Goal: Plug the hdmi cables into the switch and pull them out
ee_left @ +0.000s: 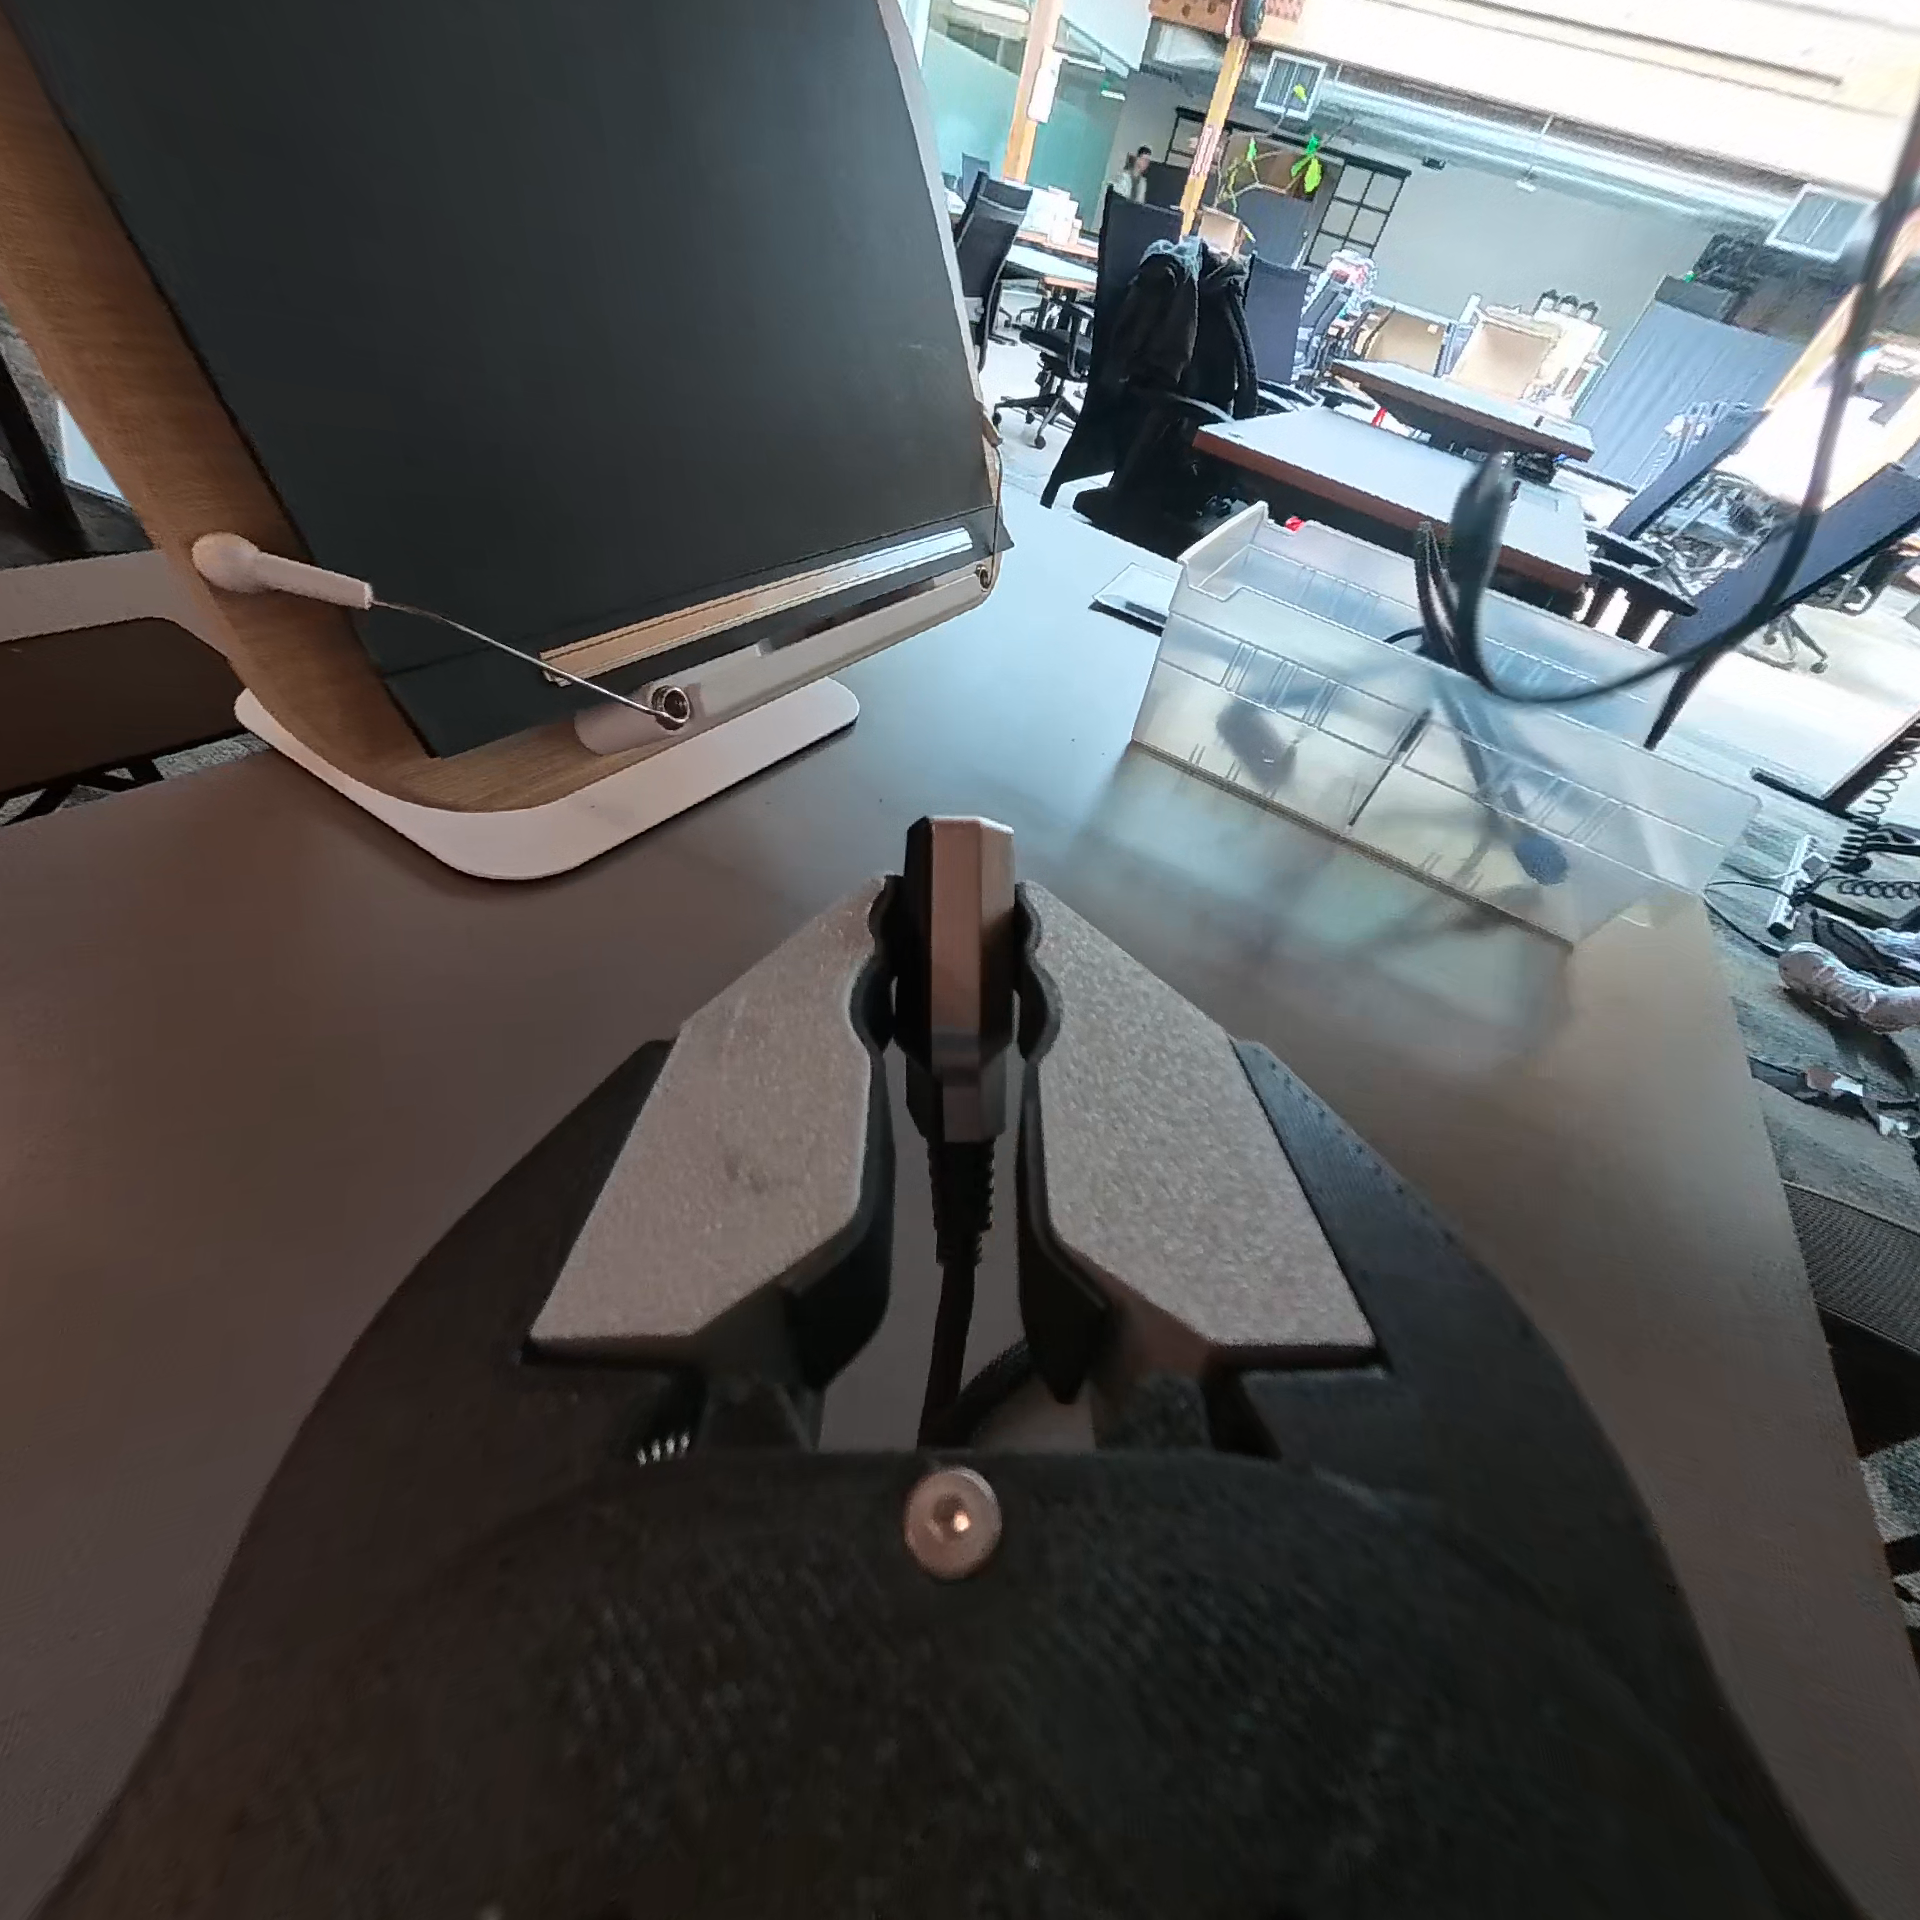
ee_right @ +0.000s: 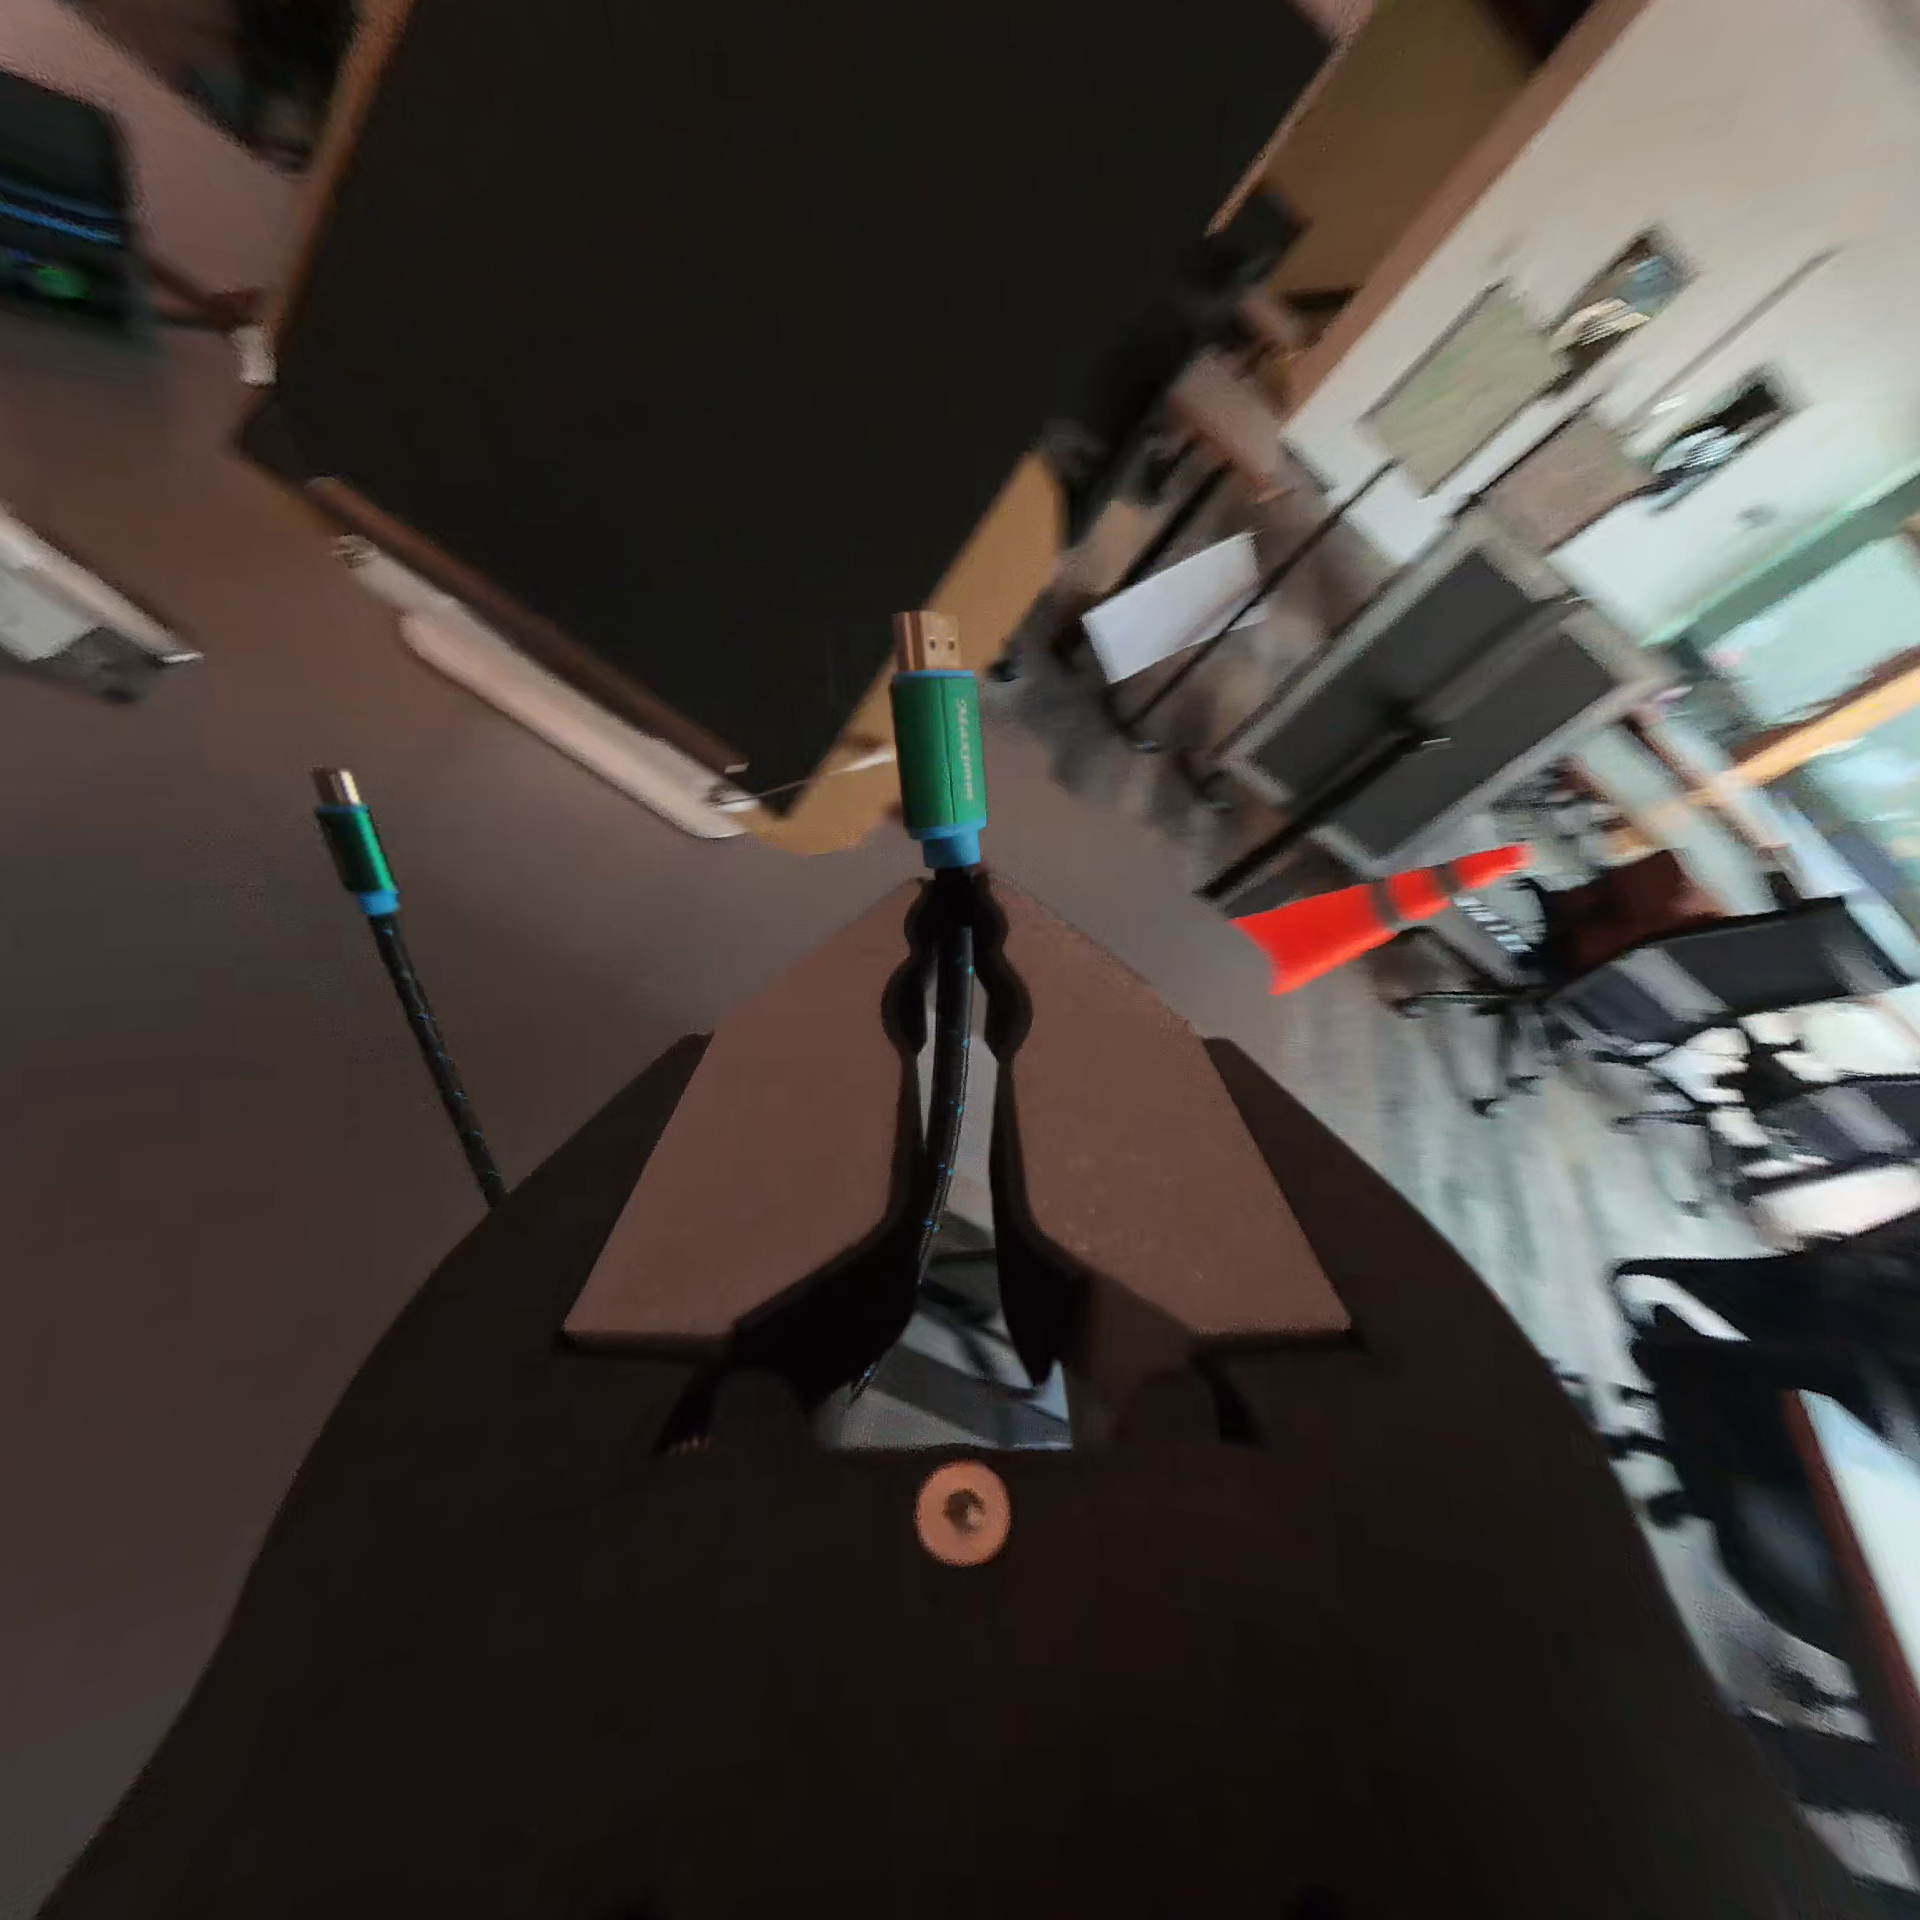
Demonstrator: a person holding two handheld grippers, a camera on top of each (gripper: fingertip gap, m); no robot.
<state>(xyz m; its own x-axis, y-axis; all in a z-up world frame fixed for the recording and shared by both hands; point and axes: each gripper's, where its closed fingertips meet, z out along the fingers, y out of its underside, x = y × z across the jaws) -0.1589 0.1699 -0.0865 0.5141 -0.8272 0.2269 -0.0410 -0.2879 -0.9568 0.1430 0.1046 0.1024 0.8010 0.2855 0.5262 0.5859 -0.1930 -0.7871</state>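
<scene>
Bench [ee_left: 312, 1039], grey and matte, carries a dark wood-framed monitor [ee_left: 520, 312] and a clear plastic bin [ee_left: 1403, 748]; no switch in either view. Left gripper [ee_left: 956, 935] is clamped on a grey metal HDMI plug [ee_left: 961, 935]. Right gripper [ee_right: 951, 914] pinches the braided black-and-blue cable [ee_right: 951, 1039] below its green plug [ee_right: 935, 748], so that plug may swing and misalign. A second green plug [ee_right: 353, 842] dangles nearby; snag risk.

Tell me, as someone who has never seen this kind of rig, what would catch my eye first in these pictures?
Probably the green HDMI plug with blue collars, sticking out past the tips of the right hand-held gripper, which pinches its braided cable. Next, the left hand-held gripper clamped on a grey-and-black HDMI plug above the grey table. A second green plug shows to the left in the right wrist view.
</scene>
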